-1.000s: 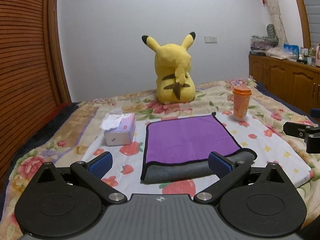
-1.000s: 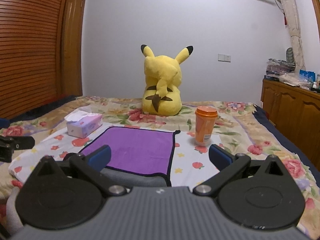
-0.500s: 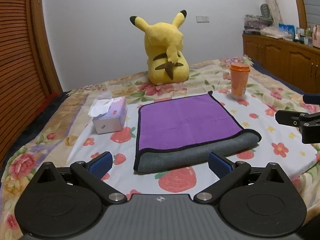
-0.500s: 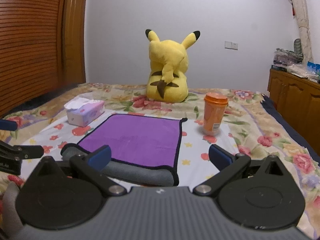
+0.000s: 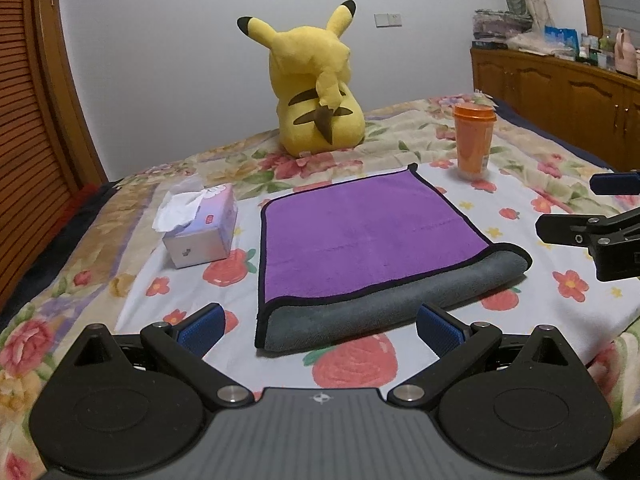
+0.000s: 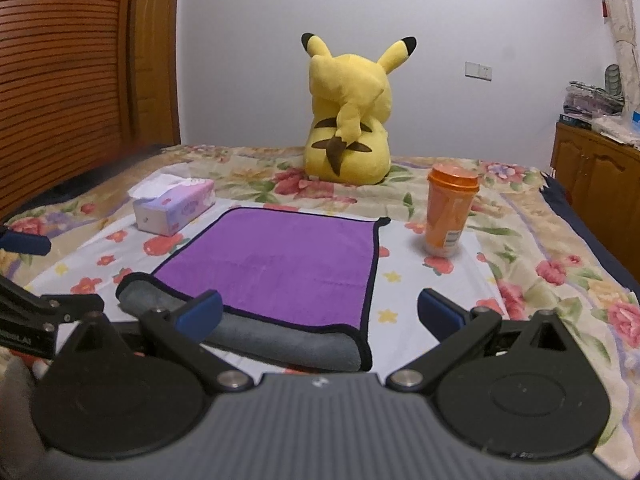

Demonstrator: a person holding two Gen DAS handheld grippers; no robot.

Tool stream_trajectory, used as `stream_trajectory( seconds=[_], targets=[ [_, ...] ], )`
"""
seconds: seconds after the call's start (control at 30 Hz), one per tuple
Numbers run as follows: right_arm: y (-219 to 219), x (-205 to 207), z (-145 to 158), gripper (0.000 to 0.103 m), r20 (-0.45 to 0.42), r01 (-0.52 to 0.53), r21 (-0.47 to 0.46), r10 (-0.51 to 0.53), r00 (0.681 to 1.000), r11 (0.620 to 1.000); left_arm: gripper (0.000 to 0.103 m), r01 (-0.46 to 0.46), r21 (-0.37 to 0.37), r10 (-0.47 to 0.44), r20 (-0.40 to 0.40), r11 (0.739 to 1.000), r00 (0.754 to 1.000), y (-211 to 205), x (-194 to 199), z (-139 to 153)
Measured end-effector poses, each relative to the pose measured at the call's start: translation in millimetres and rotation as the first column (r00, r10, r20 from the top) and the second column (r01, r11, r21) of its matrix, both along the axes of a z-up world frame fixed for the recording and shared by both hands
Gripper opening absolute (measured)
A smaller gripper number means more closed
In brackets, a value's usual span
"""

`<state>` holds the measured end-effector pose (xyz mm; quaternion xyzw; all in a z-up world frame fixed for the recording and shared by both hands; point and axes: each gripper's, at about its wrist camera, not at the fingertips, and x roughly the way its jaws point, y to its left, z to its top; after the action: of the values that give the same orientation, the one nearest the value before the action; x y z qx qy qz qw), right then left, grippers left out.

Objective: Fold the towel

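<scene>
A towel (image 5: pixel 368 236), purple on top and grey underneath, lies folded on the flowered bed; its rolled grey fold faces me. It also shows in the right wrist view (image 6: pixel 280 256). My left gripper (image 5: pixel 320 328) is open and empty, just in front of the towel's near left corner. My right gripper (image 6: pixel 318 312) is open and empty, at the towel's near right corner. The right gripper's fingers (image 5: pixel 588 232) show at the right edge of the left wrist view, beside the fold. The left gripper's fingers (image 6: pixel 52 308) show at the left edge of the right wrist view.
A tissue box (image 5: pixel 200 224) sits left of the towel and an orange cup (image 5: pixel 474 136) stands at its far right. A yellow plush toy (image 5: pixel 316 88) sits behind. Wooden cabinets (image 5: pixel 560 92) line the right, a slatted wooden door (image 6: pixel 72 72) the left.
Both grippers have risen and drawn back from the towel's near edge, staying open. The towel lies unchanged.
</scene>
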<state>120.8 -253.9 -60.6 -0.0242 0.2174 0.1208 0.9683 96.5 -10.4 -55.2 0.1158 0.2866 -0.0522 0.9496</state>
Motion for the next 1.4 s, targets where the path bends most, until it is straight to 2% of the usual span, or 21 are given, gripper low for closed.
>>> stream_trajectory(
  seconds=[0.3, 0.83, 1.07, 1.4],
  targets=[
    [4, 20, -8, 0.103, -0.048, -0.027, -0.011, 0.027, 0.998, 1.000, 0.103, 0.001, -0.038, -0.003, -0.037, 0.999, 0.999, 11, 26, -8],
    [3, 59, -22, 0.103, -0.100, -0.039, -0.034, 0.036, 0.994, 0.999, 0.102, -0.003, -0.055, -0.002, -0.081, 0.998, 0.997, 34, 67, -20],
    [1, 72, -28, 0.103, -0.122, -0.052, -0.035, 0.048, 0.991, 0.998, 0.094, -0.024, -0.083, 0.013, -0.133, 0.996, 0.991, 51, 88, -29],
    [5, 86, -43, 0.103, -0.233, -0.097, -0.036, 0.086, 0.969, 0.995, 0.072, -0.025, -0.113, 0.001, -0.210, 0.993, 0.978, 61, 106, -45]
  ],
)
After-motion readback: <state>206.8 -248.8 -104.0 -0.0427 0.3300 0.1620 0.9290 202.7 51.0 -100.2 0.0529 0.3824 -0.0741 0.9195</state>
